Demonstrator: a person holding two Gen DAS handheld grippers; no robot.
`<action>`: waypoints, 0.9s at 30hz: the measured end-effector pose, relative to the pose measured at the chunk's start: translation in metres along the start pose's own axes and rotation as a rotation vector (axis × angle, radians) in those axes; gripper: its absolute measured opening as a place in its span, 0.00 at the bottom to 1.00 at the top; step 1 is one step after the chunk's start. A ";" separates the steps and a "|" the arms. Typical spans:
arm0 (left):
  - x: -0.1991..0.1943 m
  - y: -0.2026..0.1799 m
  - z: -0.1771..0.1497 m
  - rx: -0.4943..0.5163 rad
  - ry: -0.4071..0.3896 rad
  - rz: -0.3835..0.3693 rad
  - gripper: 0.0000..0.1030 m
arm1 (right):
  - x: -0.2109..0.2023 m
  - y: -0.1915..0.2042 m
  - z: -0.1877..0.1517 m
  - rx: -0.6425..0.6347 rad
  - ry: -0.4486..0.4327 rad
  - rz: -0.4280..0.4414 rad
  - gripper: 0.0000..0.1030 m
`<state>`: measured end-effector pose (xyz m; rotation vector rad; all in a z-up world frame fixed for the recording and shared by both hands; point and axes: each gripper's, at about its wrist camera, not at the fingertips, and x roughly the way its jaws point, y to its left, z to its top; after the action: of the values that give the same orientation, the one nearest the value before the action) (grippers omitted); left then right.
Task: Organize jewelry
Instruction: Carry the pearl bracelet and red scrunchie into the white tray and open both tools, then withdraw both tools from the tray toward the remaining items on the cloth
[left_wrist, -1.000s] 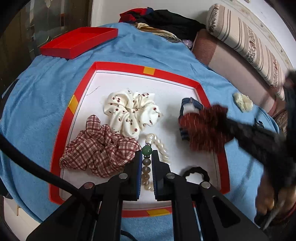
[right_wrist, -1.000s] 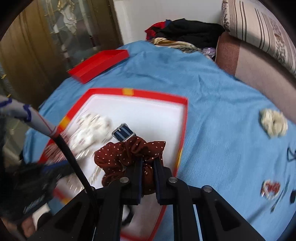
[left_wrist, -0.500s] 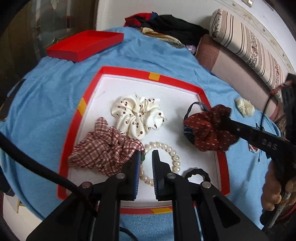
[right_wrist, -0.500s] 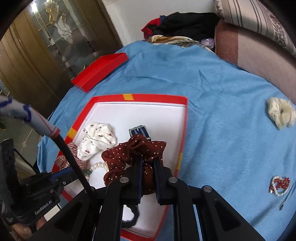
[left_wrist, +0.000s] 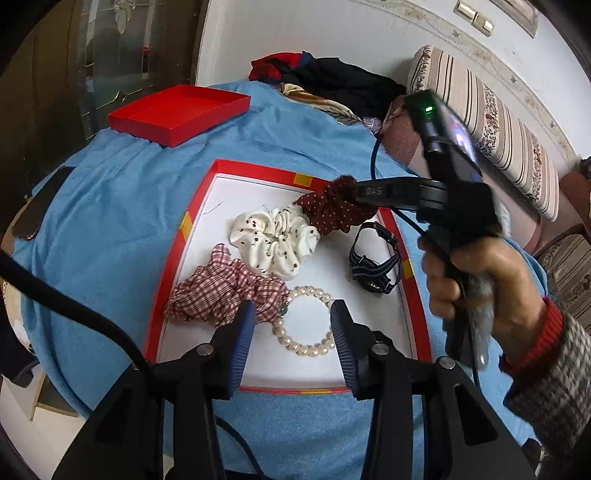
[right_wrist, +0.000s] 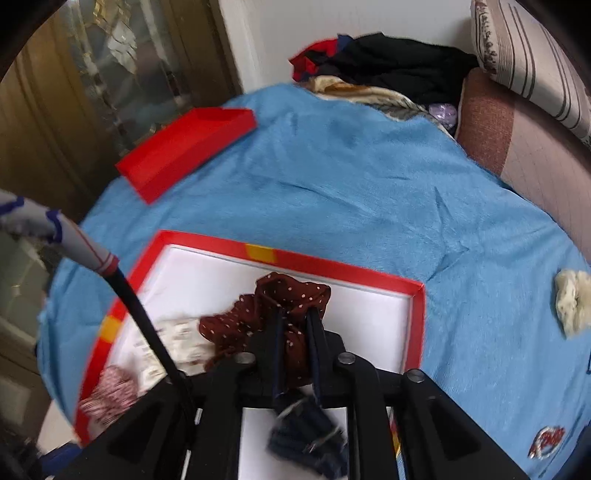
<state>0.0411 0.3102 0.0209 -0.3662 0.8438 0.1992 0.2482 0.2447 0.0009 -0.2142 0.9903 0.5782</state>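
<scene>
A red-rimmed white tray (left_wrist: 236, 173) lies on the blue cloth. In it are a plaid scrunchie (left_wrist: 221, 291), a cream cherry-print scrunchie (left_wrist: 273, 240), a pearl bracelet (left_wrist: 306, 321) and a dark striped watch strap (left_wrist: 373, 266). My left gripper (left_wrist: 291, 321) is open, its fingers either side of the bracelet, just above it. My right gripper (right_wrist: 295, 321) is shut on a maroon dotted scrunchie (right_wrist: 280, 295), also in the left wrist view (left_wrist: 332, 210), and holds it over the tray's far part, touching the cream scrunchie's edge.
A red box lid (left_wrist: 177, 114) sits at the far left of the cloth. A cream scrunchie (right_wrist: 572, 302) and a red-white bracelet (right_wrist: 546, 439) lie on the cloth right of the tray. Clothes (left_wrist: 332, 81) and a striped sofa cushion (left_wrist: 491, 122) lie behind.
My left gripper has opened, let go of the pearl bracelet and pulled back. My right gripper has carried the maroon scrunchie toward the tray's far edge, beside the cream scrunchie.
</scene>
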 end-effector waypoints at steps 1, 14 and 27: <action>-0.001 0.000 0.000 0.000 -0.002 0.002 0.41 | -0.002 -0.005 0.001 0.010 -0.008 -0.005 0.29; -0.016 -0.032 -0.001 0.048 -0.042 0.062 0.57 | -0.108 -0.089 -0.048 0.043 -0.134 -0.100 0.52; -0.005 -0.146 -0.027 0.202 0.014 -0.030 0.62 | -0.206 -0.272 -0.248 0.407 -0.051 -0.277 0.53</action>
<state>0.0644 0.1655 0.0428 -0.1908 0.8634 0.0826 0.1328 -0.1607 0.0145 0.0264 0.9869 0.1223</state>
